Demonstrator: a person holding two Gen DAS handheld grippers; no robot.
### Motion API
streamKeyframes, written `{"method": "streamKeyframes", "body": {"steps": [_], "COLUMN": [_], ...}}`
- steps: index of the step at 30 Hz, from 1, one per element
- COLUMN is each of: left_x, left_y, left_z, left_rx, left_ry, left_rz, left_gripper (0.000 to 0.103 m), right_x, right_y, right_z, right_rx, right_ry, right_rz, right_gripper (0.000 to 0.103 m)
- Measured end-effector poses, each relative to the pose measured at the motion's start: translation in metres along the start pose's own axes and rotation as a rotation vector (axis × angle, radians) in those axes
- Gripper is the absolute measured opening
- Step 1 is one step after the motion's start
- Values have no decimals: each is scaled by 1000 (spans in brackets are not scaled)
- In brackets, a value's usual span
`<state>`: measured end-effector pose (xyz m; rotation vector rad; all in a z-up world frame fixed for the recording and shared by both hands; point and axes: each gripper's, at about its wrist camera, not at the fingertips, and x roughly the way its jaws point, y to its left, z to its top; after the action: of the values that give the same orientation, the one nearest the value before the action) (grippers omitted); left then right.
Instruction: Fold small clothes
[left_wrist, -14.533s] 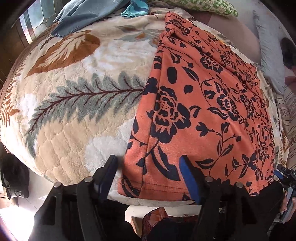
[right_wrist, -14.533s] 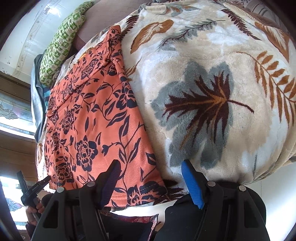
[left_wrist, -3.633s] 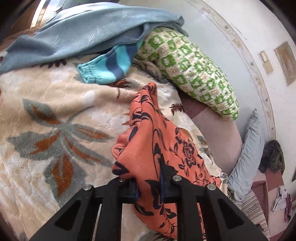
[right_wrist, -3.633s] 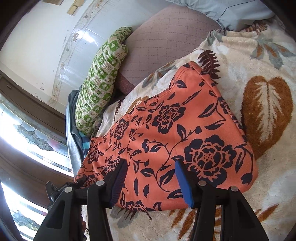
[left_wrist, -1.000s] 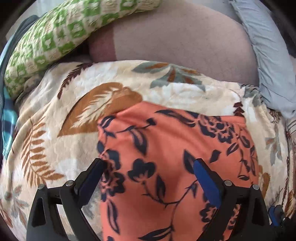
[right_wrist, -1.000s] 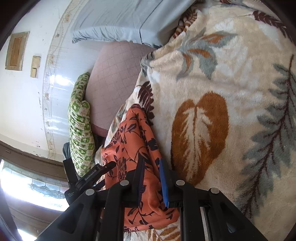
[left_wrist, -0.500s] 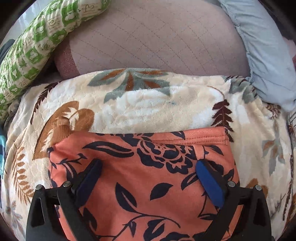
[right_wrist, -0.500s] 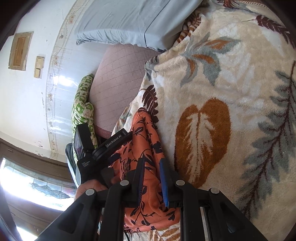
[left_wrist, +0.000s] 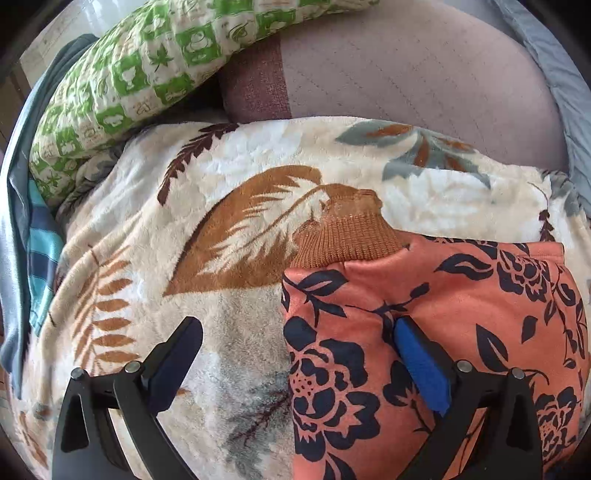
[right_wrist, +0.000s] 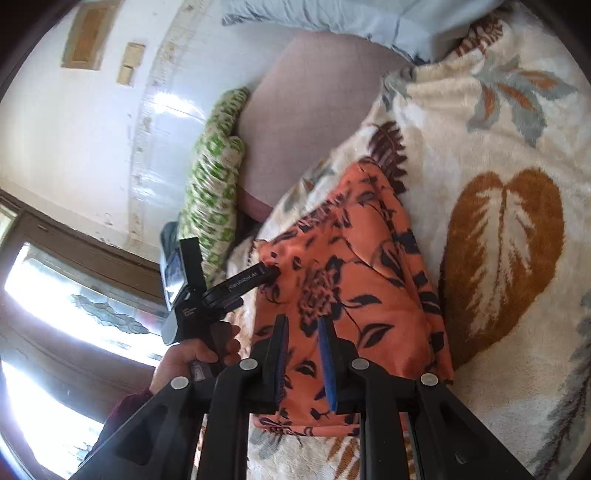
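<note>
Now the folded garment (left_wrist: 436, 332) lies on the blanket (left_wrist: 221, 229). Left hand-held gripper (left_wrist: 295, 354) stands wide over its edge; right hand-held gripper (right_wrist: 303, 354), jaws narrow, pinches the garment's cloth.

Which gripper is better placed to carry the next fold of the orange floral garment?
Probably right: the right gripper is shut on the orange floral garment, while the left gripper stands open over its edge.

I count 1 orange floral garment (left_wrist: 443, 314), 1 leaf-print blanket (left_wrist: 240, 229), 1 green-check pillow (left_wrist: 147, 62), 2 grippers: left gripper (left_wrist: 295, 354), right gripper (right_wrist: 303, 354), 1 hand (right_wrist: 184, 360).
</note>
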<state>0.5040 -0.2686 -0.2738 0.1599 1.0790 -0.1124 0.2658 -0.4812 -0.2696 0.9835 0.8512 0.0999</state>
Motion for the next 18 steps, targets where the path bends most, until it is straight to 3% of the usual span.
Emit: {"method": "streamKeyframes", "body": {"steps": [1,2,4,7,9,13,18], "left_x": [2,3,-4,-30,-52,-92,-85], "left_y": [4,6,9,13,17,29,23], "left_z": [0,1,4,2,-9,-55,-130], "left_rx": [-29,-51,-60,-17,7,50,157], "left_ry": [9,23,33,-17,-48,-89,-32], "left_rz": [-21,-31,-37,-37,-84,-180,-182], "left_gripper": [103,103,103,103,103,103,103], "right_x": [15,23,18,7,-1,-8,14], "right_y": [-10,-21,-24,-16,-9,7,19], "right_z": [-2,-4,-2,-1,-1,-5,-14], "right_rx": [26,47,75,31,10,-46,-76], "right_ry": [64,97,87,54,29,6,81], "right_rz": [-77,-89,-51,-25,11,70,10], "right_gripper": [21,22,21,21,23,23,23]}}
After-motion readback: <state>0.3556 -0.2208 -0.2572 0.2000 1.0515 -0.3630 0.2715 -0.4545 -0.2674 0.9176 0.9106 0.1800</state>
